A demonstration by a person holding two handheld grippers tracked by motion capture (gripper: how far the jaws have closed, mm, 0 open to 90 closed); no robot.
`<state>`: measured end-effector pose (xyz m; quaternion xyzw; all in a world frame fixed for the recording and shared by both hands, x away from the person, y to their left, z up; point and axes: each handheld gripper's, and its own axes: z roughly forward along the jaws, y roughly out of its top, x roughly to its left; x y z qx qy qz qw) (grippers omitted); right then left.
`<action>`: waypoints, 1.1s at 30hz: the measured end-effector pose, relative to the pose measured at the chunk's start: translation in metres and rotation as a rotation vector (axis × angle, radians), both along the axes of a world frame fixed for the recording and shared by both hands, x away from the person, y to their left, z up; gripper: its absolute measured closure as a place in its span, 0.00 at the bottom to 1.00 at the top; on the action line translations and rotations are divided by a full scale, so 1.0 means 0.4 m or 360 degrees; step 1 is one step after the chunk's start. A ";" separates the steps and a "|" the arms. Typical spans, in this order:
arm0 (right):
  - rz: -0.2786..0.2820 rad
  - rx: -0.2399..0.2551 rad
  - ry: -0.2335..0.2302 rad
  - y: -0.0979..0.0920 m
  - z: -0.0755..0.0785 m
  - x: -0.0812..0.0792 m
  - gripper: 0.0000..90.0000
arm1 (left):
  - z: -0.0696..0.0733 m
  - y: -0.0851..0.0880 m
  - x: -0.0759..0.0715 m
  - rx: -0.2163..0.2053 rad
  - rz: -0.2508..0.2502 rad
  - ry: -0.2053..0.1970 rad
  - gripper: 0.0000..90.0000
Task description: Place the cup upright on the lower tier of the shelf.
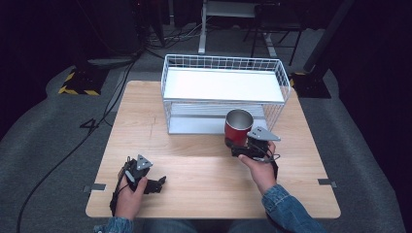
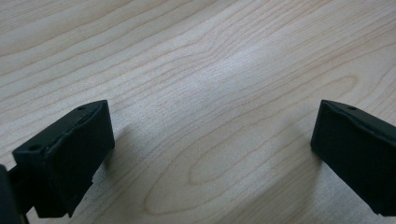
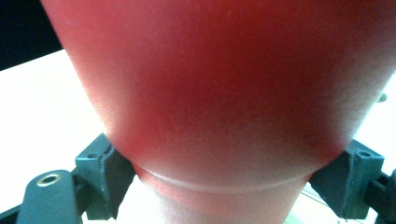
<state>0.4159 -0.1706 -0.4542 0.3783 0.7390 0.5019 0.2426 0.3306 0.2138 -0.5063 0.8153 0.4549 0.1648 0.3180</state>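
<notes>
The right gripper (image 1: 236,145) is clamping the red cup (image 1: 238,127) low on its body, jaws pressed to either side w/ the cup's wall bulging wider above them in the right gripper view (image 3: 224,93). The cup is sitting upright, open mouth up, just in front of the white wire rack (image 1: 223,63), near the lower shelf (image 1: 194,127); can't tell if its base is touching the table (image 1: 194,160) or hanging just off it. The left gripper (image 1: 158,183) is idling over bare wood near the front-left, jaws spread wide and holding nothing (image 2: 205,154). Risks, as I judge them: the grip is sitting low on a tapered, smooth wall, so the cup is likely top-heavy in the jaws and could be tipping or slipping if swung fast. The rack's front wires are very close to the rim, so lifting fwd w/o enough clearance could be knocking the cup against the upper shelf edge (image 1: 223,100) and twisting it loose.
</notes>
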 end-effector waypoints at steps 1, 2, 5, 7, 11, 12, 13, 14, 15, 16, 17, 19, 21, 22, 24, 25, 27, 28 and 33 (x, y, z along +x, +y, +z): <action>-0.0001 0.0003 0.0001 0.006 -0.003 0.006 0.19 | 0.000 0.000 0.000 0.0000 0.0000 0.0001 0.00; -0.0005 0.0012 0.0007 0.013 -0.007 0.012 0.19 | 0.000 0.000 0.000 0.0000 0.0000 0.0001 0.00; -0.0004 -0.0016 -0.0003 0.031 -0.014 0.026 0.19 | 0.000 0.000 0.000 0.0001 -0.0001 0.0001 0.00; -0.0007 -0.0016 -0.0007 0.040 -0.016 0.036 0.19 | 0.000 0.000 0.000 0.0000 0.0000 0.0002 0.00; -0.0026 0.0001 0.0000 0.053 -0.020 0.061 0.19 | 0.001 0.001 0.000 0.0001 -0.0005 0.0008 0.00; -0.0031 0.0000 0.0002 0.056 -0.022 0.067 0.19 | 0.001 0.001 0.000 0.0001 -0.0005 0.0008 0.00; -0.0037 0.0002 -0.0001 0.059 -0.024 0.074 0.19 | 0.001 0.001 0.000 0.0000 -0.0005 0.0008 0.00; -0.0044 0.0001 0.0003 0.061 -0.025 0.079 0.19 | 0.001 0.001 0.000 0.0000 -0.0005 0.0008 0.00; -0.0050 0.0003 0.0001 0.065 -0.027 0.087 0.19 | 0.001 0.001 0.000 0.0001 -0.0005 0.0008 0.00; -0.0054 -0.0001 0.0003 0.067 -0.028 0.092 0.19 | 0.001 0.001 0.000 0.0000 -0.0005 0.0008 0.00; -0.0054 -0.0003 -0.0003 0.070 -0.029 0.098 0.19 | 0.001 0.001 0.000 0.0000 -0.0005 0.0008 0.00; -0.0067 -0.0008 -0.0004 0.076 -0.032 0.111 0.19 | 0.001 0.001 0.000 0.0001 -0.0005 0.0008 0.00; -0.0078 -0.0001 -0.0003 0.082 -0.037 0.126 0.19 | 0.001 0.000 0.000 -0.0004 -0.0006 0.0010 0.00; -0.0087 0.0008 0.0003 0.086 -0.039 0.133 0.19 | 0.000 0.000 0.000 -0.0008 -0.0005 0.0012 0.00; -0.0095 0.0017 0.0005 0.090 -0.043 0.144 0.19 | 0.001 0.000 0.001 -0.0006 -0.0006 0.0012 0.00; -0.0102 0.0021 0.0001 0.093 -0.045 0.152 0.19 | 0.001 0.000 0.001 -0.0006 -0.0007 0.0012 0.00; -0.0107 0.0031 -0.0002 0.098 -0.049 0.163 0.19 | 0.000 0.000 0.001 -0.0007 -0.0005 0.0006 0.00; -0.0105 0.0038 -0.0004 0.101 -0.051 0.170 0.19 | 0.000 0.000 0.001 -0.0007 -0.0005 0.0006 0.00; -0.0120 0.0047 -0.0016 0.116 -0.063 0.202 0.19 | 0.000 0.000 0.001 -0.0006 -0.0005 0.0006 0.00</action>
